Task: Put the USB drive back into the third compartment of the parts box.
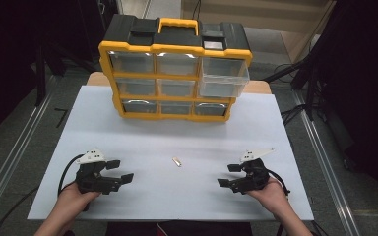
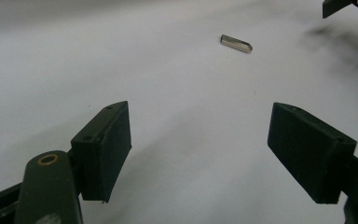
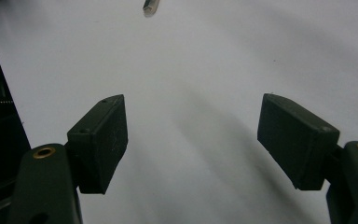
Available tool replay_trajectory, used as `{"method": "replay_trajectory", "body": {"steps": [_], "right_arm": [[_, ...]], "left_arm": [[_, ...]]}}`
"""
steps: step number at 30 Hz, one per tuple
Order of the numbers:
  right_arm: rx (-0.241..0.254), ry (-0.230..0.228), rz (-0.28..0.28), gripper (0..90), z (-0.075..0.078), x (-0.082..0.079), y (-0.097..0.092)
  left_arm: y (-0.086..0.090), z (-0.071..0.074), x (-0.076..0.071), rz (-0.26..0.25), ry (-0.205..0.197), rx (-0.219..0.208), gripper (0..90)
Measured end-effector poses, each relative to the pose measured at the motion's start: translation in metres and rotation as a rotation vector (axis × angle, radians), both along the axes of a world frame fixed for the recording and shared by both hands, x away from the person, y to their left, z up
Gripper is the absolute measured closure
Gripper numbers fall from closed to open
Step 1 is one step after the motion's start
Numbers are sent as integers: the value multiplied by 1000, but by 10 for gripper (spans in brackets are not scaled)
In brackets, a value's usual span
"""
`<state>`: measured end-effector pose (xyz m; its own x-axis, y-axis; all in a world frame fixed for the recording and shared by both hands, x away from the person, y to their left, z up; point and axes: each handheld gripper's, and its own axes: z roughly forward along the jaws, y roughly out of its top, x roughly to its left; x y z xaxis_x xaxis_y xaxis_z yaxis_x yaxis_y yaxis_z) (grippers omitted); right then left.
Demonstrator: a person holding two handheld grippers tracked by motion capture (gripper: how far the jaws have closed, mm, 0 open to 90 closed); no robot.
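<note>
White bench (image 1: 177, 128) seen from above, with a yellow-and-black drawer cabinet (image 1: 174, 69) standing at its far side; the cabinet's upper right drawer (image 1: 224, 77) is pulled out toward the person, the other drawers sit flush. Two forearms enter from the near edge. The left hand (image 1: 71, 196) grips the left gripper (image 1: 120, 172) low over the near-left part of the bench, jaws pointing inward and slightly away from the person; its jaws stand wide apart with nothing between them (in the left gripper view the two black pads frame bare white surface). The right hand (image 1: 270, 194) holds the right gripper (image 1: 229, 174) in a mirrored pose at the near right, jaws pointing inward toward the centre, likewise spread wide and empty. Between the two grippers, well apart from both, a small metal piece (image 1: 177, 161) lies flat on the bench, its long axis running obliquely. In the left gripper view it lies ahead of the jaws (image 2: 236, 43); in the right gripper view it sits at the top edge (image 3: 151, 6).
</note>
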<state>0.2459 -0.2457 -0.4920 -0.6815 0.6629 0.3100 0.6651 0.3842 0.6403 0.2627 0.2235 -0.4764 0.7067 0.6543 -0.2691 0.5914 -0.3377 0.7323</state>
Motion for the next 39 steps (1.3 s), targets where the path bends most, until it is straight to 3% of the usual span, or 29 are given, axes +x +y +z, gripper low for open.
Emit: {"method": "replay_trajectory", "body": {"steps": [9,13,28,39], "right_arm": [[5,-4,11,226,3,1,1],[-7,-27,14,221,10,4,4],[-4,-53,34,217,23,25,35],[-5,-67,50,219,27,34,48]], "left_arm": [[0,0,0,-6,4,2,229],[-1,0,1,-4,5,0,229],[0,0,1,-1,7,-6,229],[0,0,1,-3,6,-6,229]]}}
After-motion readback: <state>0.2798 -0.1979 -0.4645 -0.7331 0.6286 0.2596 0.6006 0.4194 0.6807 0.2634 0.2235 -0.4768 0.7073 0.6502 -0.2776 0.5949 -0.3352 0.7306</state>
